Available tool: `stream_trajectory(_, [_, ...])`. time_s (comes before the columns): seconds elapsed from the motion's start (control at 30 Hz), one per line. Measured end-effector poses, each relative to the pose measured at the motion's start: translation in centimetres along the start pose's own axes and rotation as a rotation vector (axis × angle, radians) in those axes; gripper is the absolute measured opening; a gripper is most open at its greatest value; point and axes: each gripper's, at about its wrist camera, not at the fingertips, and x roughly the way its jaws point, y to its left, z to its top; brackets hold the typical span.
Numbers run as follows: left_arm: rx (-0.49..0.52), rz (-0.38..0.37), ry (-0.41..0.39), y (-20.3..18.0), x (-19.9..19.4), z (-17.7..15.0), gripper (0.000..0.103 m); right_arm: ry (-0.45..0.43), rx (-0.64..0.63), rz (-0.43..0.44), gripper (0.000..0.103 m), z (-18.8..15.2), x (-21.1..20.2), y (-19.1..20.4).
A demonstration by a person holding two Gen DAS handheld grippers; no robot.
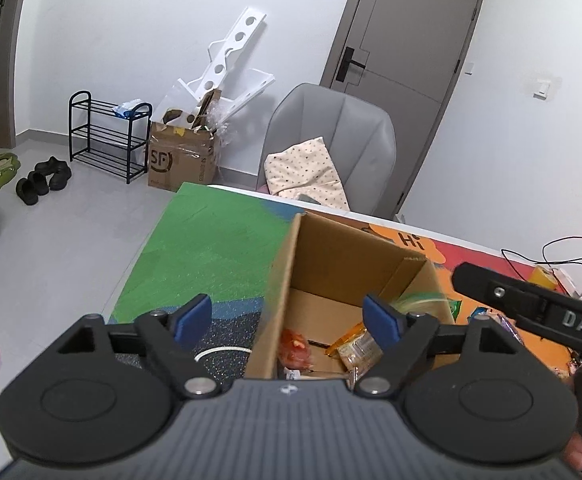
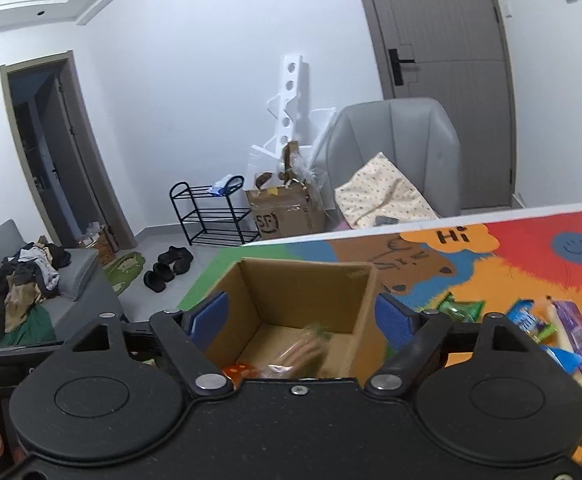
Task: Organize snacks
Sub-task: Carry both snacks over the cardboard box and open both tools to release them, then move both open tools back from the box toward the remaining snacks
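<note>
- Left gripper point(image 1: 287, 318): jaws stood wide apart, nothing between the blue pads point(image 1: 193, 316); it hung over the near-left edge of the cardboard box point(image 1: 323, 248).
- Right gripper point(image 2: 301, 318): jaws also wide, nothing pinched; it was aimed straight into the same box (its black body also showed at the right edge of the left wrist view).
- Box sat open-topped on the colourful mat point(image 2: 511, 264), upright, flaps out of sight.
- Inside the box, left view: a red-orange packet point(image 1: 295, 350) at the near-left of the floor, a yellow-and-clear packet point(image 1: 357, 350) just beside it to the right.
- Blurred green-and-white packet point(image 1: 421, 298) was at the box's right wall, above the floor (too smeared to identify).
- Right view: a blurred tan-and-green packet point(image 2: 309, 346) was in the box (contact with the floor unclear).
- Loose snacks point(image 2: 547, 332) lay on the mat right of the box: green, blue and purple wrappers, close together, outside it.
- Grey chair point(image 1: 331, 136) with a dotted cushion point(image 1: 307, 172) stood behind the table.
</note>
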Motion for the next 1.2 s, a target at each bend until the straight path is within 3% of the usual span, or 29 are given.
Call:
stream_trajectory(0.7, [0.068,-0.043,-0.006,-4.6,-0.8,-1.6,0.098,-0.001,0.104,-0.090,0.085,-1.9,-4.4,-5.6])
stream_trajectory(1.2, [0.116,-0.115,0.013,-9.2,-1.4,-3.3,0.102,-0.026,0.137,-0.152,0.089,-3.6,-8.7,-9.3])
